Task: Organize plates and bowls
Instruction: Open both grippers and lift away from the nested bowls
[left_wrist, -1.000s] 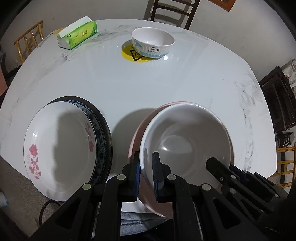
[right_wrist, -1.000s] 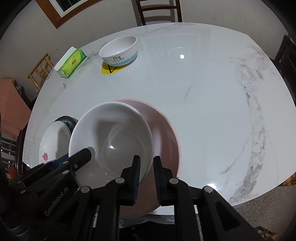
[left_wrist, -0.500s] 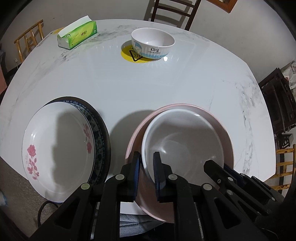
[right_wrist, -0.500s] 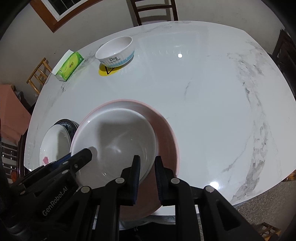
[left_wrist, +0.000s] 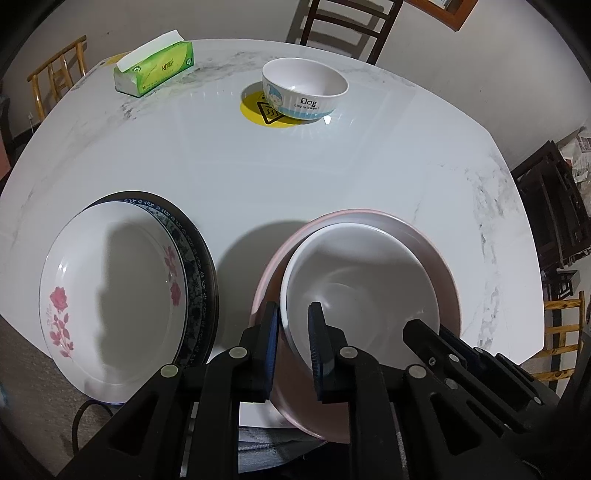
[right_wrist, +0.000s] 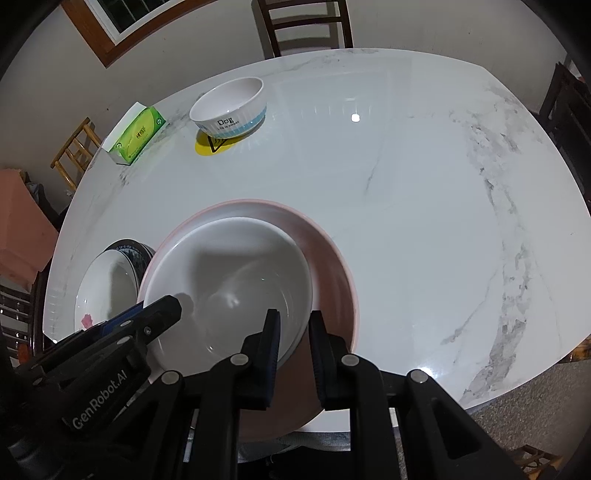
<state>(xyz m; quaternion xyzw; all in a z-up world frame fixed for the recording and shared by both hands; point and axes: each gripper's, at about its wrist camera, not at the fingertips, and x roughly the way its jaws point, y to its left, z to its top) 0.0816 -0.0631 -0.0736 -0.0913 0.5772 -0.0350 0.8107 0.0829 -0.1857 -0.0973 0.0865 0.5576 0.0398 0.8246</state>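
As left claw (left_wrist: 293, 325) and right claw (right_wrist: 294, 328) gape astride one bowl (left_wrist: 369, 280), three show.

I count three bowls on the counter (left_wrist: 332, 177): the white bowl (left_wrist: 365, 280) nested in the pink bowl (left_wrist: 439, 258), and one small printed bowl (left_wrist: 304, 88) farther off. Beside them I count two plates in one stack, the rose plate (left_wrist: 110, 295) on top of the dark-rimmed plate (left_wrist: 203, 266). There is one green tissue box (left_wrist: 157, 70) and one yellow sticker (left_wrist: 255, 110). I carry two hand-held grippers, my left hand-held gripper (left_wrist: 293, 321) and my right hand-held gripper (right_wrist: 293, 325)
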